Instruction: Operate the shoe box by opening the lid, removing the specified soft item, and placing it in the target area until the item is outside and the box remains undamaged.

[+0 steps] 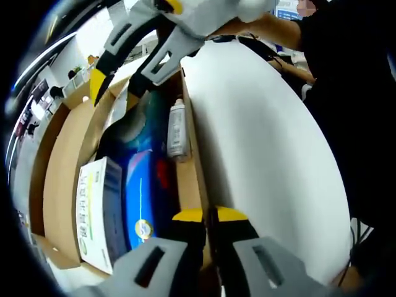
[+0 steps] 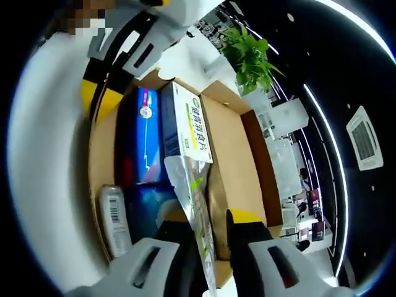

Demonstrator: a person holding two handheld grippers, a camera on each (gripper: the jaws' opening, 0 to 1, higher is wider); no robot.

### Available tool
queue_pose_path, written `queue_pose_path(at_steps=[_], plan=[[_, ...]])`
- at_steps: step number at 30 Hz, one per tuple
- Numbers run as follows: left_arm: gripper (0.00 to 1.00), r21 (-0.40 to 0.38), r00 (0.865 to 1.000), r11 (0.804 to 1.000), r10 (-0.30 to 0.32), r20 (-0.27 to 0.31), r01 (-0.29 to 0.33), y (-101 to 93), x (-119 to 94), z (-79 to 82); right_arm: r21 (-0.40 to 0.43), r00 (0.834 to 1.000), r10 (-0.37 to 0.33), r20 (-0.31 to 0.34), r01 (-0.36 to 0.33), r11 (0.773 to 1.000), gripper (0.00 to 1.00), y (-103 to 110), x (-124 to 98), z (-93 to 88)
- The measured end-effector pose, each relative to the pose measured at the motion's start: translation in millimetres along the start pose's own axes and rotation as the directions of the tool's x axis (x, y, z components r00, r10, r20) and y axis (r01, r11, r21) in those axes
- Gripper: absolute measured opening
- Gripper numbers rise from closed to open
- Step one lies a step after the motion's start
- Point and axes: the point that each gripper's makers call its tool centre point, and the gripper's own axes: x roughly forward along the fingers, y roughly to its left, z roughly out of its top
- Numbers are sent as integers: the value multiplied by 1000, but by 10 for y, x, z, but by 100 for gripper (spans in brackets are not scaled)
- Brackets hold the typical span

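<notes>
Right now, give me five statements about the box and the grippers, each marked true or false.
1. The box is open. True.
2. The right gripper has a thin crinkly packet between its jaws. True.
3. The bottle stands upright on the white table. False: it lies inside the box along one wall.
4. The left gripper sits at the box's wall. True.
5. The box holds nothing but the bottle. False: a white and green carton and blue packs lie in it too.
</notes>
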Motion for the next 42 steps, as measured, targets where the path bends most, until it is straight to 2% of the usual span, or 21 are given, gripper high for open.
queue_pose_path(at_steps=[4, 8, 25, 31, 35, 39, 42], plan=[[4, 1, 1000, 1000, 1, -2, -1, -4, 0, 2, -8, 1000, -3, -3, 3, 1000, 10, 10, 2, -5], [4, 3, 1000, 1000, 2, -3, -2, -4, 1, 3, -13, 1000, 13, 0, -13, 1000, 3, 49, 8, -8], [4, 9, 1000, 1000, 2, -6, -2, 7, 8, 4, -61, 1000, 0, 5, 0, 998, 1, 64, 15, -18], [4, 12, 1000, 1000, 3, -8, -3, 26, 11, 2, -10, 1000, -11, 9, 11, 1000, 1, 32, -14, -8], [4, 15, 1000, 1000, 4, -8, -4, 3, 6, -3, -17, 1000, -18, 11, 18, 1000, 1, 24, -32, -2], [4, 15, 1000, 1000, 6, -11, -6, -2, 6, -6, 28, 999, -32, 14, 32, 999, 1, -10, -60, 1], [4, 13, 1000, 1000, 8, -14, -7, -4, 8, -8, 61, 998, -43, 45, 40, 997, 1, -48, -100, 45]])
